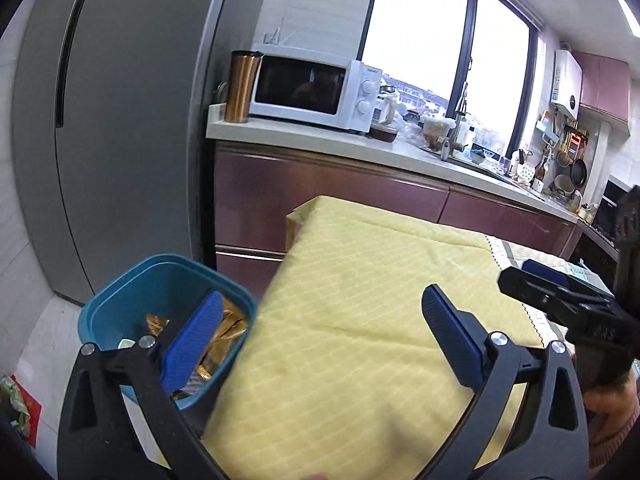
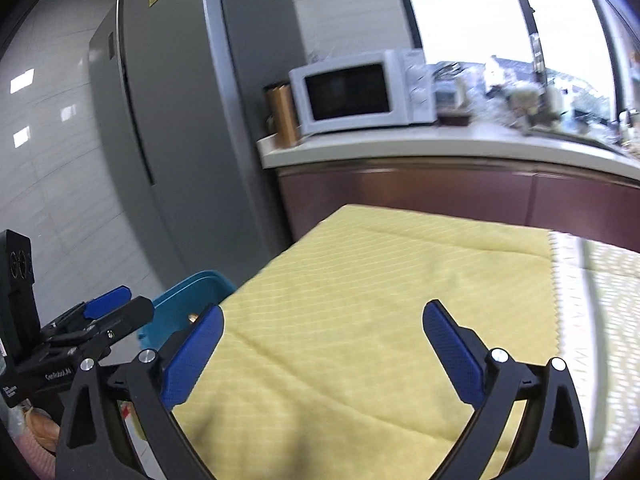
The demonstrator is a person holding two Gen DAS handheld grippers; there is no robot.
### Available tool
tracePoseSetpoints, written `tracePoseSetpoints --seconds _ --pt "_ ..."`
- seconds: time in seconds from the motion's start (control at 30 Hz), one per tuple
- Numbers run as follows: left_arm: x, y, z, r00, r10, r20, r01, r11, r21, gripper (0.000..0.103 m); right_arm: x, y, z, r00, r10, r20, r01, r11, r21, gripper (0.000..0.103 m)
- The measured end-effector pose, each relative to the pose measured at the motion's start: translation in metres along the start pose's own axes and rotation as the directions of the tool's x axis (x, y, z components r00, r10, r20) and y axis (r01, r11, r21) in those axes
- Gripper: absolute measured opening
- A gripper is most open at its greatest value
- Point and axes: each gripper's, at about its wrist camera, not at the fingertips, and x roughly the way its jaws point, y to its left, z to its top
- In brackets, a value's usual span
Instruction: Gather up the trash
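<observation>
Trash sits in the blue bin, which stands on the floor just beside the left edge of the yellow cloth that covers the table. Golden wrappers lie inside the bin, along with a pale scrap I cannot make out through the blur. Both tools are empty: the left gripper has its blue pads spread wide over the cloth with one finger above the bin's rim, and the right gripper stands just as wide over the cloth with nothing between its pads. No litter shows on the part of the cloth that either camera sees, so I judge the drop step to be done and the hands to be clear of the bin. To the right of the cloth a patterned white mat lies on the table; whether anything is left on it is hidden. The next move, if more rubbish remains, calls for finding a piece away from the bin, then coming down with the jaws open around it and closing before carrying it back over the rim
</observation>
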Motion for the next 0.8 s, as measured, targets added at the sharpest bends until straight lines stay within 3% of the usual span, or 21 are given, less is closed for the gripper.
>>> tracePoseSetpoints --seconds 0.4,0.8 --pt "-0.020 -0.045 -0.002 0.992 0.005 0.124 -0.012 0.998 0.060 0.097 -0.050 -0.007 -0.014 0.968 -0.166 0.187 0.178 0.983 -0.048 0.096" --pt "-0.033 -0.068 -0.006 0.984 0.006 0.176 -0.026 0.993 0.115 0.097 -0.071 -0.014 -0.023 0.956 -0.195 0.217 0.204 0.979 -0.018 0.096"
